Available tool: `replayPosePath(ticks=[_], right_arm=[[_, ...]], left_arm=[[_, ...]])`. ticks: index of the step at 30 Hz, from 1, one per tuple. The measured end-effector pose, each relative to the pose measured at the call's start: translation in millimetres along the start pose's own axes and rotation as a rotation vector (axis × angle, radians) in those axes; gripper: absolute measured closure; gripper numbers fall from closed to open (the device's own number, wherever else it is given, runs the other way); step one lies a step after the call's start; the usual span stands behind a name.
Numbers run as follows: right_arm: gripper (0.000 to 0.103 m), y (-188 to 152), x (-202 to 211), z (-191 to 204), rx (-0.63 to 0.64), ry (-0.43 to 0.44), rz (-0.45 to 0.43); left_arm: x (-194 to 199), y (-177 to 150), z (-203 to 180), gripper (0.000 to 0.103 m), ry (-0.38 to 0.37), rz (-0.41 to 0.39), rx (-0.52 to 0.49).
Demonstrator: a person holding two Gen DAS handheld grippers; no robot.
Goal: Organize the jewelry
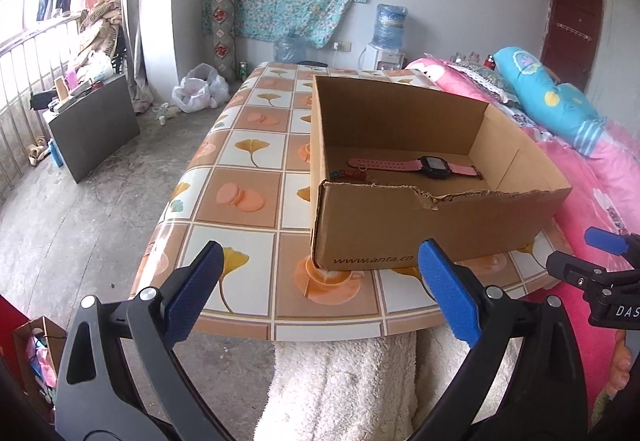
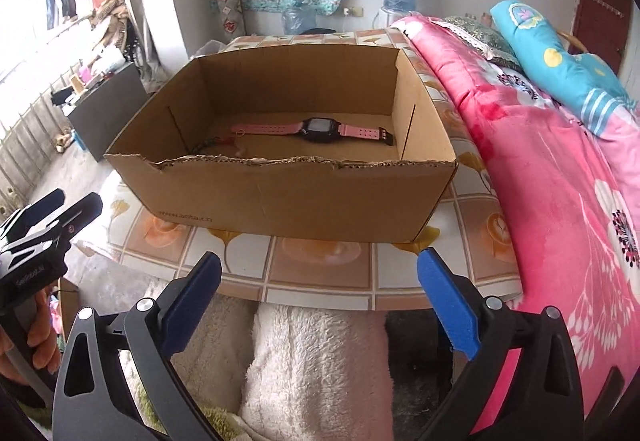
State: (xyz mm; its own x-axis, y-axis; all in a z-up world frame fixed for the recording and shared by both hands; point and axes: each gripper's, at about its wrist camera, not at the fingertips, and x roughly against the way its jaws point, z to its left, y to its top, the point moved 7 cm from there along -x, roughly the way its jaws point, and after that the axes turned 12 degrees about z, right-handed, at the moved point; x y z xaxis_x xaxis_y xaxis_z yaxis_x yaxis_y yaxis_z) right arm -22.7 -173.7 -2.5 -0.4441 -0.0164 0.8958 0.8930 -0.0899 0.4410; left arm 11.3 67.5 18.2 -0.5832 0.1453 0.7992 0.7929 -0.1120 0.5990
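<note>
An open cardboard box (image 1: 400, 225) (image 2: 280, 193) stands on the tiled table (image 1: 248, 201) (image 2: 320, 273). Inside lies a pink-strapped watch with a black face (image 1: 424, 165) (image 2: 316, 130). A small beaded piece (image 1: 348, 174) (image 2: 212, 145) lies at the box's near left corner, partly hidden by the torn wall. My left gripper (image 1: 320, 289) is open and empty, held before the table's near edge, left of the box. My right gripper (image 2: 320, 293) is open and empty, in front of the box. Each gripper shows at the edge of the other's view.
A bed with a pink floral quilt (image 2: 540, 181) and a blue pillow (image 1: 560, 97) runs along the table's right side. A white fluffy cloth (image 1: 352, 389) (image 2: 312, 369) lies below the near table edge. Grey floor (image 1: 80, 201) is on the left.
</note>
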Motion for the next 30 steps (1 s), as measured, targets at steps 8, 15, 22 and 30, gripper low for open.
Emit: replayPosePath(ticks=[8, 15, 22, 30], right_arm=[[0.007, 10, -8, -1, -0.034, -0.068, 0.010], [0.007, 18, -10, -6, -0.029, -0.104, 0.030], [0.007, 24, -9, -15, -0.050, -0.104, 0.030], [0.007, 32, -25, -20, -0.079, -0.020, 0.103]], left_arm=[[-13, -1, 5, 0.009, 0.035, 0.059, 0.039], [-23, -1, -5, 0.009, 0.037, 0.163, 0.058], [-23, 8, -23, 0.009, 0.107, 0.184, 0.036], [-34, 15, -40, 0.009, 0.124, 0.236, 0.030]])
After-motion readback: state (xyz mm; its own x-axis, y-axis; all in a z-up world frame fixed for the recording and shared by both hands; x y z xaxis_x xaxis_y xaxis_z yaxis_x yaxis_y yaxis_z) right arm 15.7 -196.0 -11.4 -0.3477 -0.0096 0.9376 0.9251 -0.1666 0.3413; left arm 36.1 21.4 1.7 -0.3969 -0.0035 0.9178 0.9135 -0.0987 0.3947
